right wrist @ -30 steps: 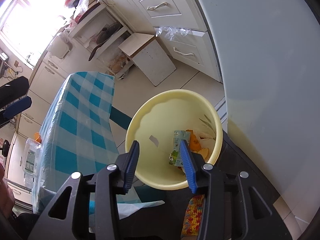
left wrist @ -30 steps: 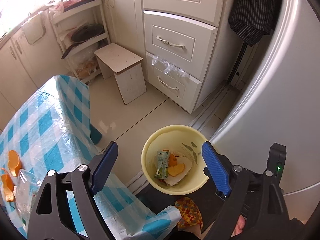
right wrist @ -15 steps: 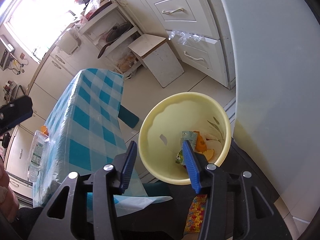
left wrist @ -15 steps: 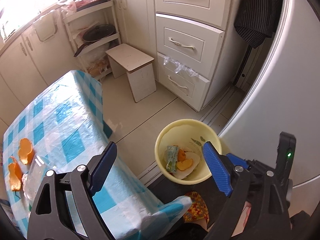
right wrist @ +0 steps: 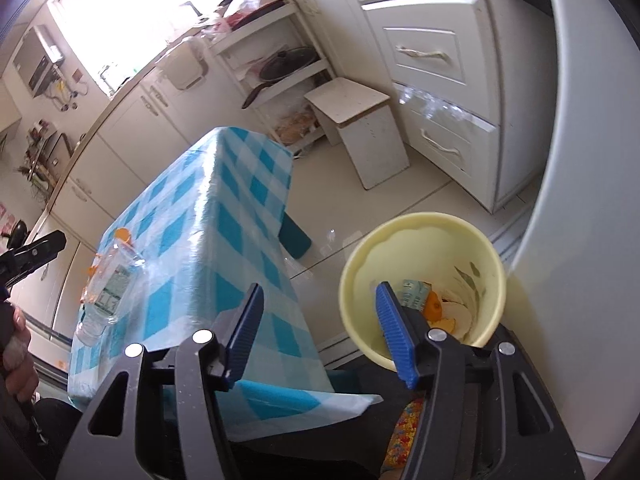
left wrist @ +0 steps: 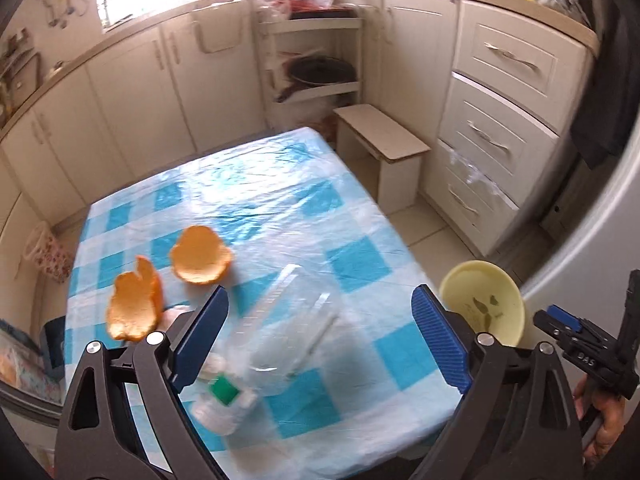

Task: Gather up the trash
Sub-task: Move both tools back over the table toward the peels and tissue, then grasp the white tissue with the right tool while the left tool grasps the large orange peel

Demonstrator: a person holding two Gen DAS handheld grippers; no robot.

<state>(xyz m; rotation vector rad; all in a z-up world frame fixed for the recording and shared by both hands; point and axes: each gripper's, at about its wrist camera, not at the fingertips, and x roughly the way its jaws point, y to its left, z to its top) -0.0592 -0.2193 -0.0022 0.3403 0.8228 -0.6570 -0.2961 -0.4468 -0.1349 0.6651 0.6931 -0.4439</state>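
Note:
A clear plastic bottle (left wrist: 260,344) lies on the blue-checked table (left wrist: 352,256), between the open jaws of my left gripper (left wrist: 320,340), which hovers above it and is empty. Two orange peels (left wrist: 200,256) (left wrist: 134,308) lie to the bottle's left. The bottle also shows in the right wrist view (right wrist: 110,284). The yellow bin (right wrist: 424,236) stands on the floor right of the table and holds a carton (right wrist: 414,294) and peels. My right gripper (right wrist: 320,328) is open and empty, beside the bin's near rim. The bin also shows in the left wrist view (left wrist: 482,304).
A small white stool (left wrist: 384,156) stands on the floor beyond the table. White drawers (left wrist: 492,136) and cabinets line the far wall. A large white appliance (right wrist: 592,160) stands right of the bin. An open shelf unit (left wrist: 316,68) holds a pan.
My left gripper has swung left from above the bin to over the table, with the bottle now between its jaws. My right gripper has opened wider and drawn back a little.

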